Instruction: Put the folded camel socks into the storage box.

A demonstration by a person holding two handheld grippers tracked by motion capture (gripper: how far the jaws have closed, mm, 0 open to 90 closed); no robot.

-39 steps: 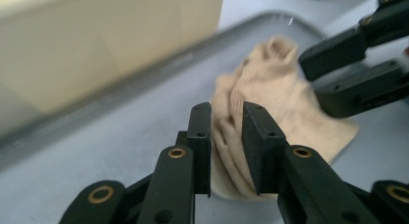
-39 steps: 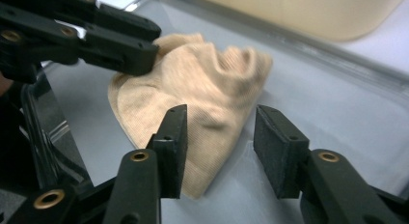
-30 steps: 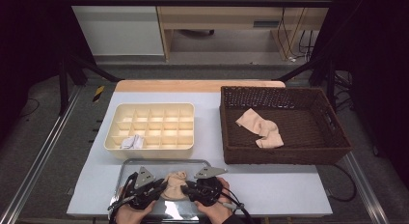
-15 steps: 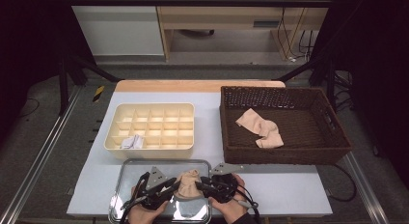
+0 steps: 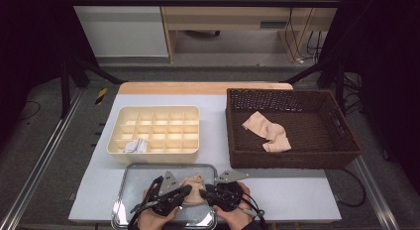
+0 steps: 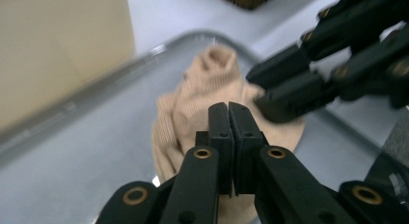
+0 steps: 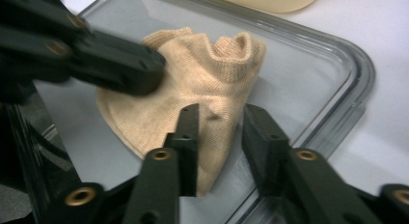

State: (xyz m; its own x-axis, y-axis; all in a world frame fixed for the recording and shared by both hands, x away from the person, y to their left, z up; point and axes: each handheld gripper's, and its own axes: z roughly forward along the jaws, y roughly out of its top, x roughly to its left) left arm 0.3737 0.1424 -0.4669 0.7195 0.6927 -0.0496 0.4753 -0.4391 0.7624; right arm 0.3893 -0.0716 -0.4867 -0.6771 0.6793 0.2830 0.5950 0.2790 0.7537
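The tabletop [image 5: 213,118] is pale grey-white with a wooden strip along its far edge. A cream compartment box [image 5: 156,136] sits directly on it. Right of the box, a little apart, stands a dark woven basket [image 5: 341,145]. Just in front of the box, at the near edge, lies a metal tray [image 5: 133,190].

Lab-like recording bay: railed table [image 5: 277,190], black curtains [image 5: 29,36], floor cables [image 5: 309,41].
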